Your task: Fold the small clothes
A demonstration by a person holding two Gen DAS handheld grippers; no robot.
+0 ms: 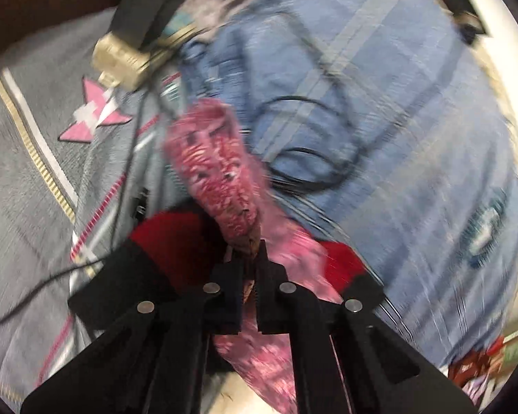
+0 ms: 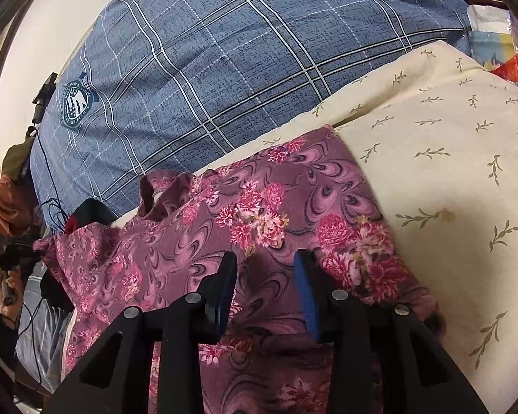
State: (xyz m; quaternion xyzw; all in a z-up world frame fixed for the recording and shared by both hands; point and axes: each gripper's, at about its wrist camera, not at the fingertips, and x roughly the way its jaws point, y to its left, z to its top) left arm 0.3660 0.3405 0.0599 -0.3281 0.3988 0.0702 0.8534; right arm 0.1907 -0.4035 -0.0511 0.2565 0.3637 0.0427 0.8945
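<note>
A small purple-pink floral garment (image 2: 269,214) lies spread on a cream leaf-print sheet (image 2: 449,158). My right gripper (image 2: 265,265) is open just above the cloth, its blue-padded fingers (image 2: 305,293) apart with nothing between them. My left gripper (image 1: 250,255) is shut on a bunched end of the floral garment (image 1: 214,165), which sticks up and forward from the fingertips; the left view is blurred by motion. More of the cloth hangs below the left fingers (image 1: 269,355). The left gripper and the hand holding it show at the far left of the right wrist view (image 2: 13,262).
A blue plaid pillow (image 2: 224,51) with a crest badge lies behind the garment. Black cables (image 1: 314,172) loop across it. A grey quilt with a pink star (image 1: 93,110), a beige box (image 1: 124,58) and red cloth (image 1: 169,241) lie to the left.
</note>
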